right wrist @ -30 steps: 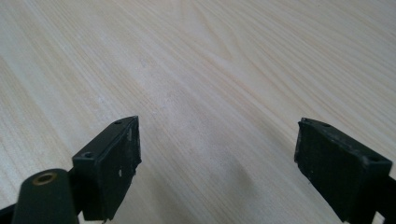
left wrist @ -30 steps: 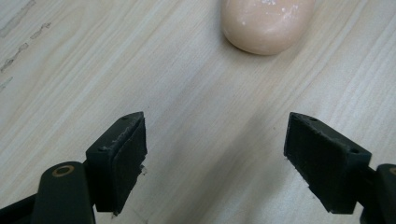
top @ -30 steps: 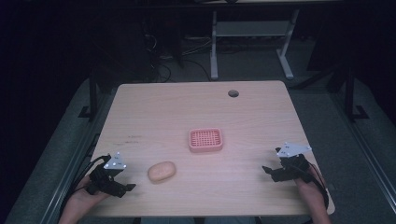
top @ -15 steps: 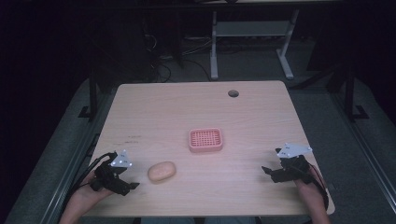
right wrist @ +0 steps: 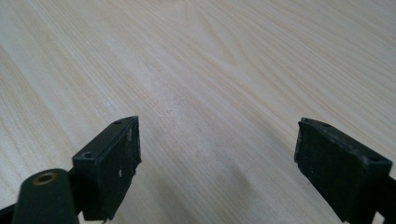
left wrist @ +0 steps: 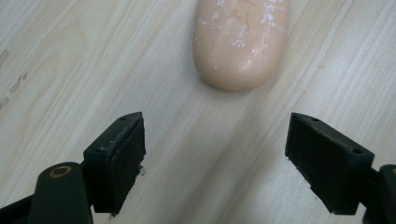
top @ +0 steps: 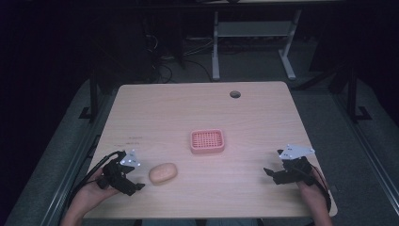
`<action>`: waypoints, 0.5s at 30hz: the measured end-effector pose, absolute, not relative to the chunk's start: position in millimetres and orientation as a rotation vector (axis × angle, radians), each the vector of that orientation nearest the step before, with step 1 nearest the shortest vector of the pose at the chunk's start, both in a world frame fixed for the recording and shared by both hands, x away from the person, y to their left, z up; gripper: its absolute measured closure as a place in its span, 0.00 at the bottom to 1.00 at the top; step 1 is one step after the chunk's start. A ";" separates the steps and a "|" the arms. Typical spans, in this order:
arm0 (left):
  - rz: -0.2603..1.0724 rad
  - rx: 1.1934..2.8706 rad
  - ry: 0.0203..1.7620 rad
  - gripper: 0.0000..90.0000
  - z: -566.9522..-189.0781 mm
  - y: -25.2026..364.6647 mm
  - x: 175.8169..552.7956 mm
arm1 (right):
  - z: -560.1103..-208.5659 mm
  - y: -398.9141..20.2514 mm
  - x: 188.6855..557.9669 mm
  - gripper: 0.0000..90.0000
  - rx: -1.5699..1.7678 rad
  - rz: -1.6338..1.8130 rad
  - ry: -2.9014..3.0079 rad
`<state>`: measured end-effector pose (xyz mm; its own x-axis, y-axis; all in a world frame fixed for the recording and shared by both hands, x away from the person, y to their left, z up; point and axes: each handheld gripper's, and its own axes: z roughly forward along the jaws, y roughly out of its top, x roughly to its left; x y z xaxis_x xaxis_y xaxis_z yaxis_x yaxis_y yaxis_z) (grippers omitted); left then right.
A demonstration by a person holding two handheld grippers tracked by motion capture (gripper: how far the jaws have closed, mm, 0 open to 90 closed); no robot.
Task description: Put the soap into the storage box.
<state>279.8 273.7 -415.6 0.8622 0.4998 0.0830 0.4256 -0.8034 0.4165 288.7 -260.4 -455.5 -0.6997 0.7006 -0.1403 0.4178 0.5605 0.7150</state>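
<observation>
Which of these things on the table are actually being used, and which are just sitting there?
In use:
- soap bar, just ahead of the open left gripper
- pink soap dish, probably its destination

Just there:
- right gripper, open over bare table
- cable hole

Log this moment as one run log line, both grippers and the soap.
left gripper: open, facing soap, apart | right gripper: open over bare table | pink dish: empty

Left gripper (top: 134, 182): black body, grey three-cornered plate on top, black cable trailing back.
Right gripper (top: 269, 172): black body, grey three-cornered plate, red and black cable.
Jaws: black blocks, flat scuffed pads, small screw holes.
Pivot: brass-ringed hole at each left jaw base.
</observation>
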 end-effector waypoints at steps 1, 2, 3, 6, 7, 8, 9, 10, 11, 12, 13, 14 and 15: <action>0.265 2.647 0.686 0.22 -415.6 273.7 279.8 | -455.4 -260.3 288.5 0.15 0.907 0.939 2.386; 0.268 2.651 0.679 0.22 -414.2 271.5 280.4 | -455.3 -260.4 288.4 0.15 0.907 0.939 2.386; 0.271 2.652 0.674 0.22 -413.7 270.5 280.7 | -455.2 -260.5 288.4 0.15 0.907 0.940 2.386; 0.262 2.660 0.670 0.22 -412.8 267.7 281.5 | -455.0 -260.9 288.5 0.16 0.908 0.942 2.386; 0.266 2.665 0.660 0.22 -412.5 266.9 282.2 | -455.0 -261.0 288.5 0.15 0.909 0.942 2.386; 0.262 2.664 0.664 0.22 -412.5 265.8 282.3 | -455.0 -261.1 288.6 0.15 0.908 0.944 2.386; 0.262 2.664 0.664 0.22 -412.5 265.8 282.3 | -455.0 -261.1 288.6 0.15 0.908 0.944 2.386; 0.261 2.670 0.656 0.22 -412.1 264.6 282.9 | -455.0 -261.3 288.7 0.15 0.908 0.944 2.385; 0.260 2.670 0.649 0.21 -411.7 263.0 283.7 | -455.1 -261.4 288.8 0.15 0.909 0.947 2.384; 0.259 2.671 0.650 0.21 -411.3 262.0 284.0 | -455.0 -261.5 288.8 0.15 0.910 0.947 2.384; 0.259 2.671 0.650 0.21 -411.3 262.0 284.0 | -455.0 -261.7 288.7 0.15 0.910 0.948 2.383; 0.263 2.673 0.641 0.21 -410.4 259.9 285.0 | -455.0 -261.7 288.6 0.15 0.910 0.949 2.382; 0.264 2.673 0.637 0.21 -409.7 258.9 285.6 | -454.9 -261.7 288.6 0.15 0.910 0.949 2.383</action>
<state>285.6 258.9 -409.7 0.8798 0.4662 0.0924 0.3951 -0.8255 0.4031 288.6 -261.7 -454.9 -0.6991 0.7023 -0.1340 0.4178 0.5534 0.7205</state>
